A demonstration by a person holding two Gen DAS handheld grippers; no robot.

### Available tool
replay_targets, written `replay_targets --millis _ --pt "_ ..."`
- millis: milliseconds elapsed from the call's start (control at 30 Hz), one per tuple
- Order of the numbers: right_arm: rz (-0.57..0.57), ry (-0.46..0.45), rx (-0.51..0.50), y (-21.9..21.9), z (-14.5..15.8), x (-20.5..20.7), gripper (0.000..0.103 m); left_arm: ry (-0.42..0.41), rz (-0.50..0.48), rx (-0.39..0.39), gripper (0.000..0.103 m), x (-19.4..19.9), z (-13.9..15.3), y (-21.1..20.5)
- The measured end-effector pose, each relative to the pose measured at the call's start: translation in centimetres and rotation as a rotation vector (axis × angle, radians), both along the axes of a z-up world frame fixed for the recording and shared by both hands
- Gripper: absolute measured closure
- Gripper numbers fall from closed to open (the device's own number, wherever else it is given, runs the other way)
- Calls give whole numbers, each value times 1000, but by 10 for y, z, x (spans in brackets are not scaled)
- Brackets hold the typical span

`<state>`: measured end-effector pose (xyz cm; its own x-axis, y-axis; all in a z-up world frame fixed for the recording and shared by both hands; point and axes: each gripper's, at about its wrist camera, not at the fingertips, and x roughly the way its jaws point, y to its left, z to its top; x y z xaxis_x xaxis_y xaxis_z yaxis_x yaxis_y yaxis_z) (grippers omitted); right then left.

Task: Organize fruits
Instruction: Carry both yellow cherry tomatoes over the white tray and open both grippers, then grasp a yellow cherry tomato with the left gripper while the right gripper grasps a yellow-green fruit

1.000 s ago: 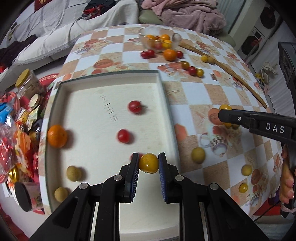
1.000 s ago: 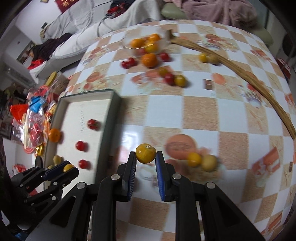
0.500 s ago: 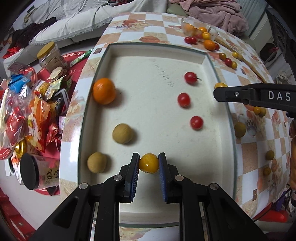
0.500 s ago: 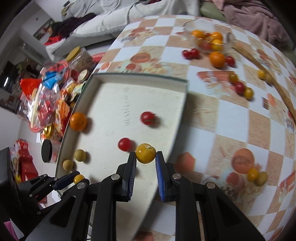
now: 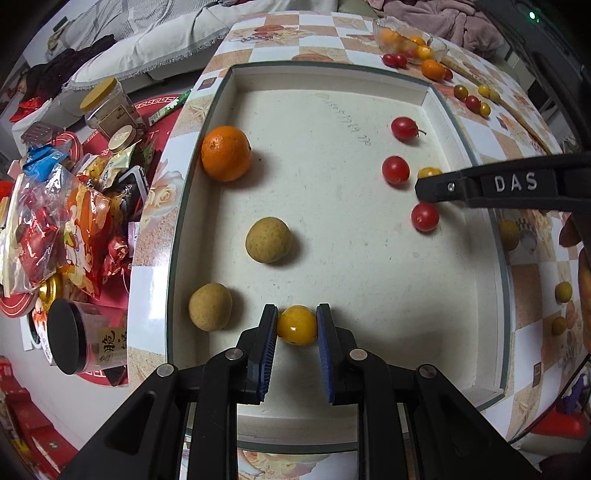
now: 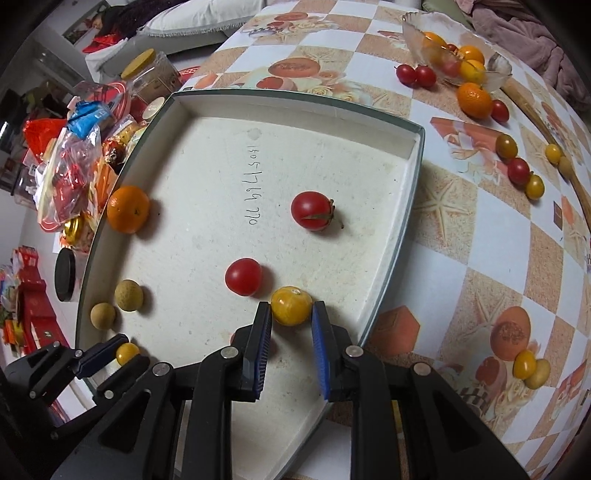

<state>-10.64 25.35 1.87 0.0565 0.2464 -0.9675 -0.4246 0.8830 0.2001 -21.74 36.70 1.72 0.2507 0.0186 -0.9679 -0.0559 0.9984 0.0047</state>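
Partway done. Tray [image 6: 408,192] ahead of both jaw sets holds one orange [image 5: 226,153], two longans, three red tomatoes. Left gripper [image 5: 296,326] pinches a yellow tomato [image 5: 296,325]; right gripper [image 6: 290,317] pinches a yellow fruit [image 6: 291,305], both over the tray. Many fruits remain on the table [image 6: 461,236] beyond.

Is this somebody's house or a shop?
Most likely somebody's house, a living room. A sofa with a crumpled pink blanket stands behind the checkered table, and snack packets and jars sit piled on the floor.
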Motion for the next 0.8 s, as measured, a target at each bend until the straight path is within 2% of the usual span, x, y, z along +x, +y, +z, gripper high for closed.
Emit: replay_targets --millis 67,100,133,167,200,333,533,800 --pt "-5 8 15 0 0 1 71 1 -5 9 79 0 -1 0" --pt "-6 13 28 0 1 1 66 3 -9 20 70 0 0 -1" --pt "-6 15 38 1 2 1 61 2 -12 25 45 0 0 -1" --pt "-4 10 47 1 4 0 58 -5 -12 27 35 0 1 -1" --pt "-2 5 60 3 6 -1 50 -24 -15 18 33 -1 4 -2" --pt "1 -32 92 4 20 -6 21 -22 -39 59 33 2 6 -7" --pt "-66 -76 111 -21 38 -3 21 -24 -60 61 33 9 11 -14" --pt "-242 -92 72 -95 39 -5 21 -66 -141 60 33 26 28 -43"
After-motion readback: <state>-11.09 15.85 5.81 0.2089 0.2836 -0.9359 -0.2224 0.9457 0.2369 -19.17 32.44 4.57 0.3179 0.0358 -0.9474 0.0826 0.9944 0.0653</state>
